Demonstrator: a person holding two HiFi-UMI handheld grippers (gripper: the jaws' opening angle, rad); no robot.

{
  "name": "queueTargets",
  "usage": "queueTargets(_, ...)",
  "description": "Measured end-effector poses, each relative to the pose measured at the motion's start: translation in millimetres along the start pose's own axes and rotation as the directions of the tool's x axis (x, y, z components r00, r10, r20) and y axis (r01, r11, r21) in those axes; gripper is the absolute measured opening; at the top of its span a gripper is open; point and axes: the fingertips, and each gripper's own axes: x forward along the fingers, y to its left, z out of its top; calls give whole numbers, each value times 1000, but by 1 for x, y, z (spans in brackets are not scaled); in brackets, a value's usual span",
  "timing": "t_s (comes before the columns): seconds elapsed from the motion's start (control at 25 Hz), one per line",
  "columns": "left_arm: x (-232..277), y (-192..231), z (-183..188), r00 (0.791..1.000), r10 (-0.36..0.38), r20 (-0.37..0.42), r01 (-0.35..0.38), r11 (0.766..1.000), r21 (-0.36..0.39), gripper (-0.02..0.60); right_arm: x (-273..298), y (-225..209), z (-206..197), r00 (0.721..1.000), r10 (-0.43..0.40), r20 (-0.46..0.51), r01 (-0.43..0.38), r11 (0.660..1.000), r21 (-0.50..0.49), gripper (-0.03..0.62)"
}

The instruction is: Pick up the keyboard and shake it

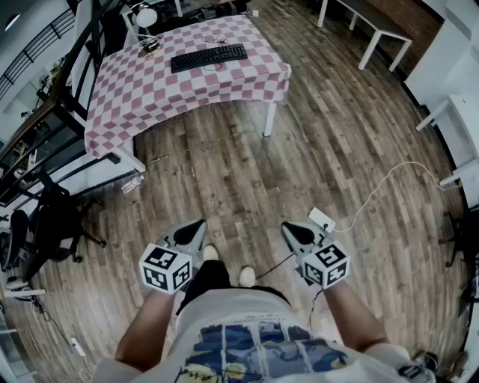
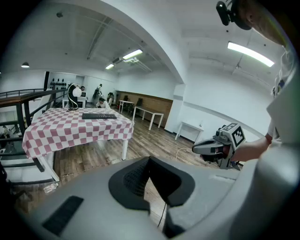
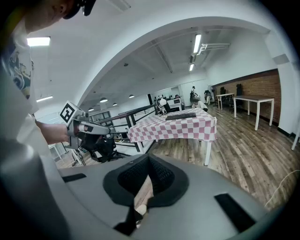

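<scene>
At the left edge of the head view, a black office chair (image 1: 56, 224) stands near the checked-cloth desk (image 1: 127, 105). On the desk, a white lamp (image 1: 146, 16) sits left of the keyboard (image 1: 209, 57), at upper centre. Open wood floor (image 1: 224, 172) lies between it and you. Your left gripper (image 1: 197, 226) and right gripper (image 1: 289, 227) hold their jaws clenched, empty. A white power strip (image 1: 322, 218) lies just right.

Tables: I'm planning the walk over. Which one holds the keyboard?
The one under the pink-checked cloth, with the black keyboard on it; the others are uncovered white tables.
</scene>
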Motion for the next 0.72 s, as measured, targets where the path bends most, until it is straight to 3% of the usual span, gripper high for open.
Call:
queueTargets(0.44, 82, 80, 39, 999, -32, 5, 32, 999, -11, 3, 89, -68, 42, 1000, -25, -8, 25, 1000, -10, -6)
queueTargets(0.72, 157, 156, 110, 996, -86, 36, 88, 995, -44, 3, 172, -135, 107, 999, -34, -29, 35, 999, 28, -3)
